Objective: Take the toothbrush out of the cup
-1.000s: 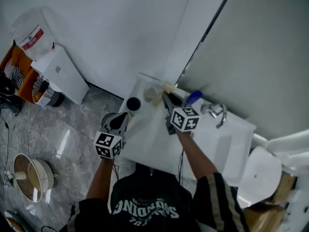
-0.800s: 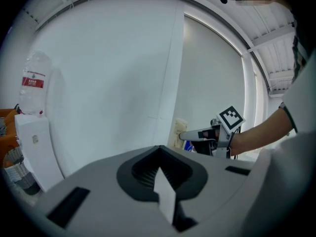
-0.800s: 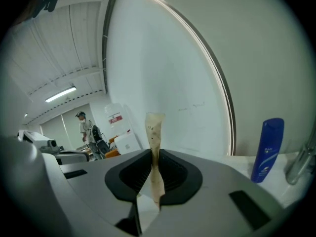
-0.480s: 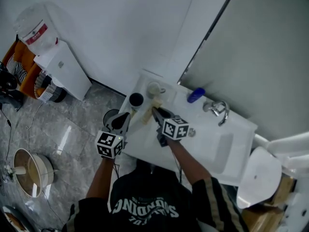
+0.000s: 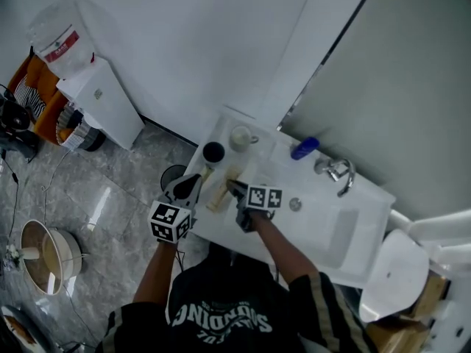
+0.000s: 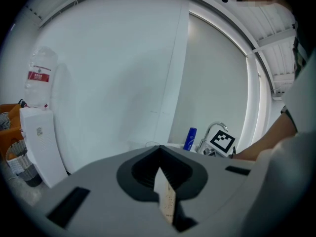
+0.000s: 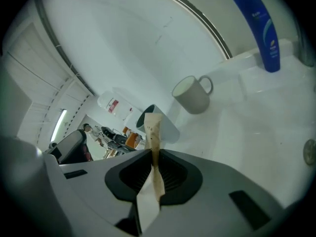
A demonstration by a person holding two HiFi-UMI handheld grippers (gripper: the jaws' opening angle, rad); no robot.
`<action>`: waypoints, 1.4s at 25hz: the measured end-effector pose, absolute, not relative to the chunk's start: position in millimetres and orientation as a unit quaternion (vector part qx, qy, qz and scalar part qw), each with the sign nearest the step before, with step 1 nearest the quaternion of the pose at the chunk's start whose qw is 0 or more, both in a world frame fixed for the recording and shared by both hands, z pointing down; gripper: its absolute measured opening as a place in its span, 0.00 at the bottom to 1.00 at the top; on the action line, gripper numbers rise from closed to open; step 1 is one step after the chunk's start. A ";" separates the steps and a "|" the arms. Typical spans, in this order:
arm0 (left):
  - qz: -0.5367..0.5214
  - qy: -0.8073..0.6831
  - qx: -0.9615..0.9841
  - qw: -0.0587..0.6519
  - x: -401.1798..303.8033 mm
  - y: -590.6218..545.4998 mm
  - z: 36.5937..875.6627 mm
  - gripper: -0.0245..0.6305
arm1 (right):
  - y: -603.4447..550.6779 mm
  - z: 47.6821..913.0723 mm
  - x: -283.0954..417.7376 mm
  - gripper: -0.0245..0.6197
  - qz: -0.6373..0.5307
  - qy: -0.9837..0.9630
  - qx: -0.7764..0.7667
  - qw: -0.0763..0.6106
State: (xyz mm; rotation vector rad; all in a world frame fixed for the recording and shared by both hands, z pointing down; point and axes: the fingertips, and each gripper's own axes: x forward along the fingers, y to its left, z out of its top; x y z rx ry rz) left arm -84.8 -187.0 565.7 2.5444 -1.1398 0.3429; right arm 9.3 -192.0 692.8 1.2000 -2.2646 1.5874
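Observation:
A white mug [image 5: 241, 137] [image 7: 192, 94] stands at the back of the white sink counter [image 5: 257, 226]. My right gripper [image 5: 229, 187] [image 7: 151, 154] is shut on the toothbrush [image 5: 218, 195] [image 7: 153, 130], a long beige flat stick that pokes past its fingertips. It hangs low over the counter's front left part, well clear of the mug. Left of it, off the counter's edge, my left gripper [image 5: 196, 179] [image 6: 159, 152] has its jaws together, with only a short pale strip showing in the slit.
A dark-mouthed cup [image 5: 213, 152] [image 7: 159, 123] stands next to the mug. A blue bottle [image 5: 304, 148] [image 7: 261, 28] and the tap [image 5: 335, 171] sit at the back right by the basin. A water dispenser [image 5: 99, 94] stands on the tiled floor to the left.
My right gripper has carried the toothbrush from beside the mug down and toward the counter's front left, rolling as it went. The left gripper has stayed put.

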 end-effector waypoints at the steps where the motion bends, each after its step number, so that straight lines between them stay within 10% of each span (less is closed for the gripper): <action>1: 0.122 -0.401 0.893 0.167 -86.0 -186.7 567.4 0.04 | -191.4 697.0 8.4 0.10 0.531 -0.746 0.396 0.064; 29: 0.130 -0.392 0.893 0.181 -85.3 -182.2 581.4 0.04 | -174.6 750.6 27.1 0.28 0.488 -0.734 0.434 0.186; 35: 0.127 -0.370 0.905 0.169 -65.0 -180.6 573.1 0.04 | -176.5 705.4 49.6 0.04 0.367 -0.776 0.477 0.191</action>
